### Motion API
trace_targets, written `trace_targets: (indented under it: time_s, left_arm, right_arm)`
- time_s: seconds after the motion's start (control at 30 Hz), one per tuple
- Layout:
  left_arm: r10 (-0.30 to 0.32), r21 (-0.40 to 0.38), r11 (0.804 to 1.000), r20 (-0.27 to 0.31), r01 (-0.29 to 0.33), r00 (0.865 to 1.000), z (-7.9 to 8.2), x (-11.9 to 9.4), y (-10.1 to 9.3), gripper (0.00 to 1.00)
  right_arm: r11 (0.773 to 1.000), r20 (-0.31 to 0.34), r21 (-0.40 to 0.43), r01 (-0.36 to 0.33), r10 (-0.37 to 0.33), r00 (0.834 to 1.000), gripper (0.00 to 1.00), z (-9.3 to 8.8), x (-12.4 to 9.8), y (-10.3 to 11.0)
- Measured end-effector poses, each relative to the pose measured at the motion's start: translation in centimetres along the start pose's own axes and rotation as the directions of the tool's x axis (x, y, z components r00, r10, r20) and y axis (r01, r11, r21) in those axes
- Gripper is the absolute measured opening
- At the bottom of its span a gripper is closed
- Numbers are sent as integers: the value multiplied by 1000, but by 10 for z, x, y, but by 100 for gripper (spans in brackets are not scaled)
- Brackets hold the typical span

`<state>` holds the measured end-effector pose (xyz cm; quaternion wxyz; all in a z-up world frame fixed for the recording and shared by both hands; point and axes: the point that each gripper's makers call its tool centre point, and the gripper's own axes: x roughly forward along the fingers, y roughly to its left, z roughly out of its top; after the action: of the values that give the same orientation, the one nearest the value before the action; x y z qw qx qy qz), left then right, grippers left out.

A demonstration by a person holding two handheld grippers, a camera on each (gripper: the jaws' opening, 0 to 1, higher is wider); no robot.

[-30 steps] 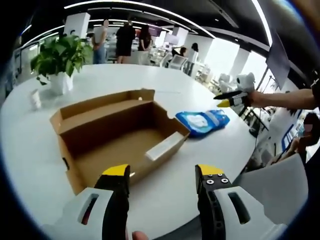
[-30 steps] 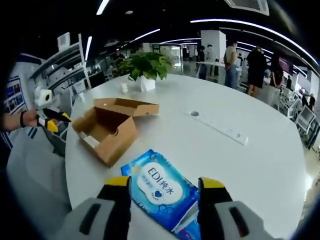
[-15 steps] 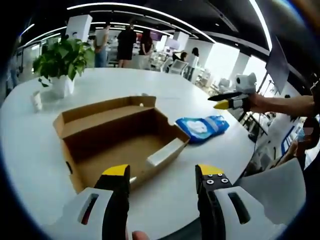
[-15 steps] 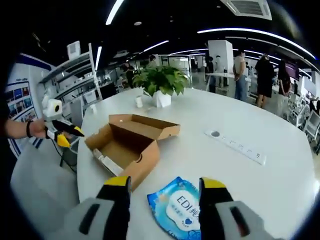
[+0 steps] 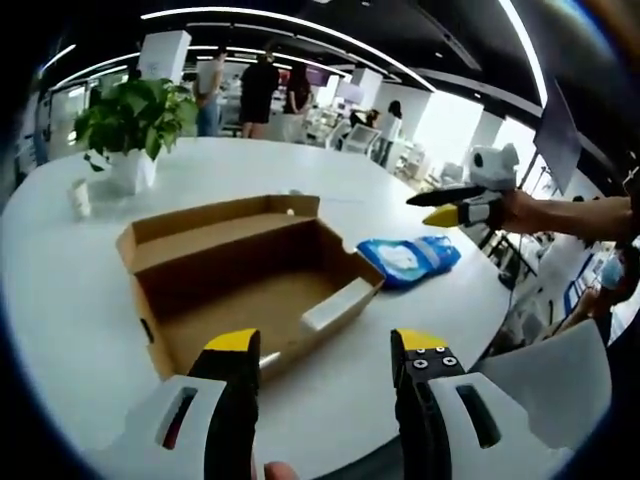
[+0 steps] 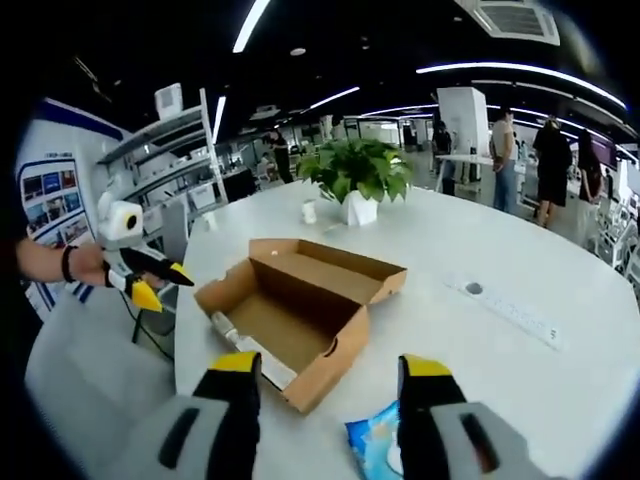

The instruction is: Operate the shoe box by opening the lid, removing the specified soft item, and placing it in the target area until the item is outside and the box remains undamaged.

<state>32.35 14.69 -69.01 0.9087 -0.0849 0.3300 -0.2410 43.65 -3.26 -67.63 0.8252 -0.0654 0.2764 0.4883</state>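
Plant (image 5: 133, 115) behind open shoe box (image 5: 250, 275) | wipes pack (image 5: 408, 258) beside box | left gripper (image 5: 325, 352), right gripper (image 6: 326, 374) jaws spread, empty

shoe box (image 5: 245, 275) — plain brown | wipes pack (image 5: 408, 257) — blue, white patch | table (image 5: 60, 270) — white

A potted plant (image 5: 135, 125) stands on the white round table (image 5: 60, 290), a small white cup (image 5: 79, 197) just beside it. A white power strip (image 6: 510, 312) lies flat on the tabletop. People (image 5: 258, 90) stand in the office behind.
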Motion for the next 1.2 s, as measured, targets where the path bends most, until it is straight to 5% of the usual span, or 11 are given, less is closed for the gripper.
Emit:
trace_targets:
  time_s: [0.53, 1.2]
  left_arm:
    - [-14, -2, 1000, 9, 14, 1000, -2, -5, 1, 55]
    - [-3, -13, 1000, 21, 3, 1000, -3, -13, 12, 55]
  right_arm:
    - [996, -25, -20, -82, 82, 996, 53, 0, 34, 50]
    - [994, -89, -42, -103, 99, 991, 53, -4, 58, 53]
